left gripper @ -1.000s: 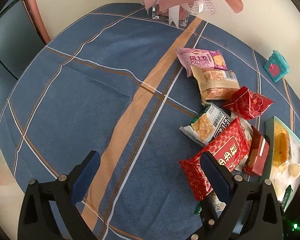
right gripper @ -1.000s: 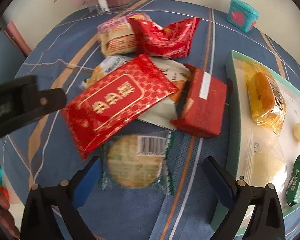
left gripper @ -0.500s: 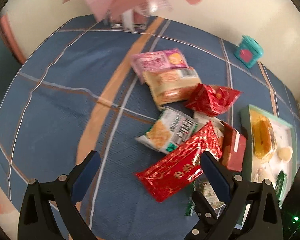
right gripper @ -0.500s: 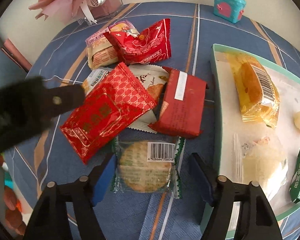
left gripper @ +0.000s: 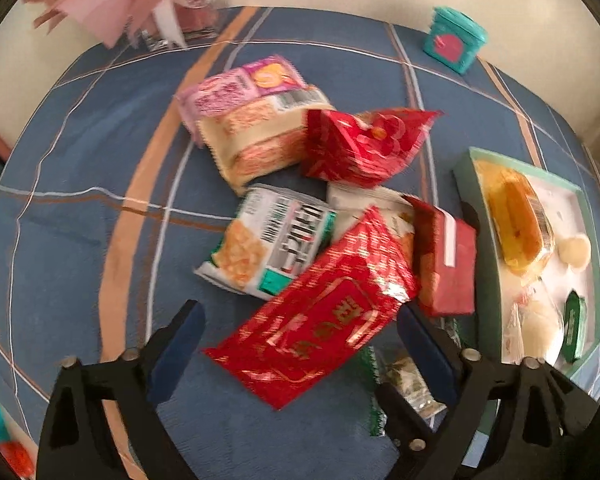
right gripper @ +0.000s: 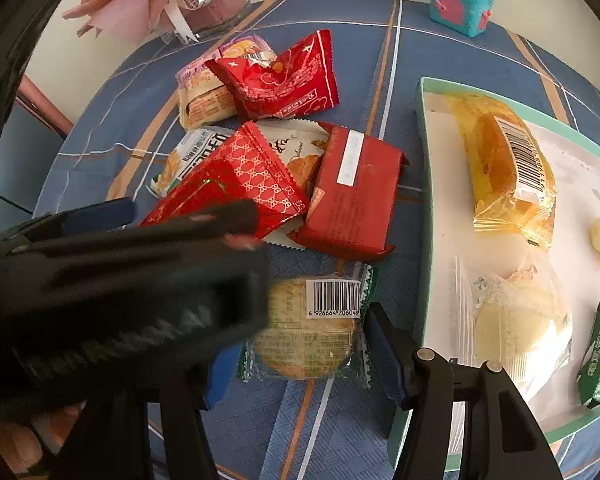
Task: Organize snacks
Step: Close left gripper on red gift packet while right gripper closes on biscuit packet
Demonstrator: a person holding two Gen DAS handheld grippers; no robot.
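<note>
Round cracker packet [right gripper: 310, 328] between closing right tool's [right gripper: 300, 364] pads, not yet pinched.

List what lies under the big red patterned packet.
Under the red patterned packet: a white pastry packet and a green-and-white cracker packet, each partly showing. Anything else beneath is covered.

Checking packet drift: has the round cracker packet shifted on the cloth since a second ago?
Cannot tell; the round cracker packet lies below the red box as before; only the view moves.
</note>
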